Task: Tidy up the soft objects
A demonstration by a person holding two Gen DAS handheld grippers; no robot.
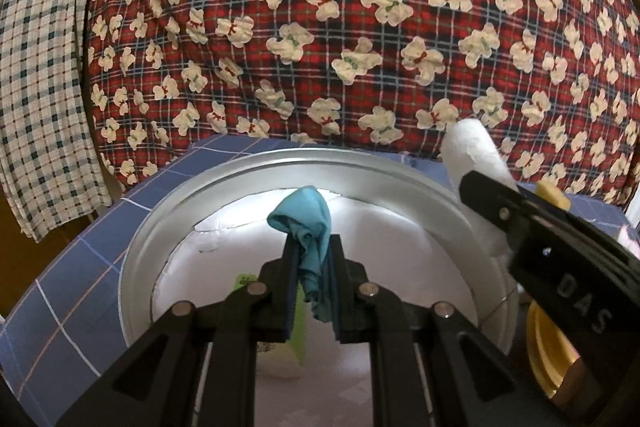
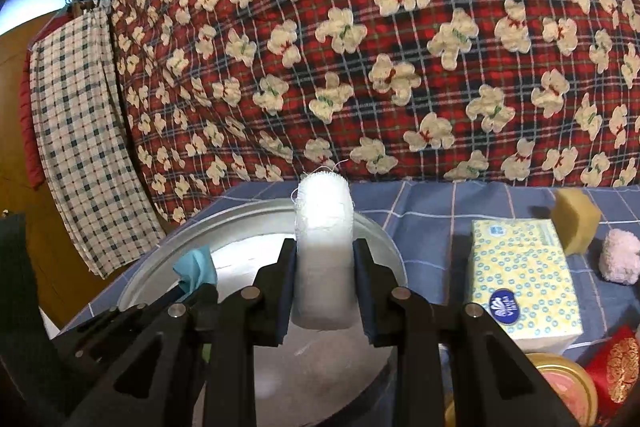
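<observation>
The left gripper [image 1: 314, 259] is pinched narrow on a teal cloth [image 1: 310, 227], a thin, crumpled scrap that bunches above the fingertips and trails limp between the flat black pads. It hangs over the open mouth of a round metal basin [image 1: 136, 255] with a smooth, dull silver rim and a pale, shiny lining inside. A bit of green-printed packaging [image 1: 244, 281] shows low in the basin, mostly hidden behind the left finger.

The right gripper [image 2: 324, 255] is closed on a white roll [image 2: 324, 227], a soft cylinder of gauzy, fuzzy fabric with loose threads at its rounded top. The roll stands upright between the pads, above the basin's right side. In the left view the same roll sticks up past the right gripper's black arm, just over the rim.

The basin sits on a blue cloth [image 2: 432, 203] with a thin pale grid. To the right lie a boxy tissue pack [image 2: 524, 279], yellow with small blue rings; a yellow sponge [image 2: 574, 217] block behind it; a pink fluffy ball [image 2: 620, 257]; a red embroidered pouch [image 2: 614, 367]; and a gold-rimmed round tin [image 2: 564, 387] at the bottom edge.

Behind everything hangs a red plaid blanket [image 2: 360, 47] printed with cream bears, and to its left a pleated checked towel [image 2: 80, 131].
</observation>
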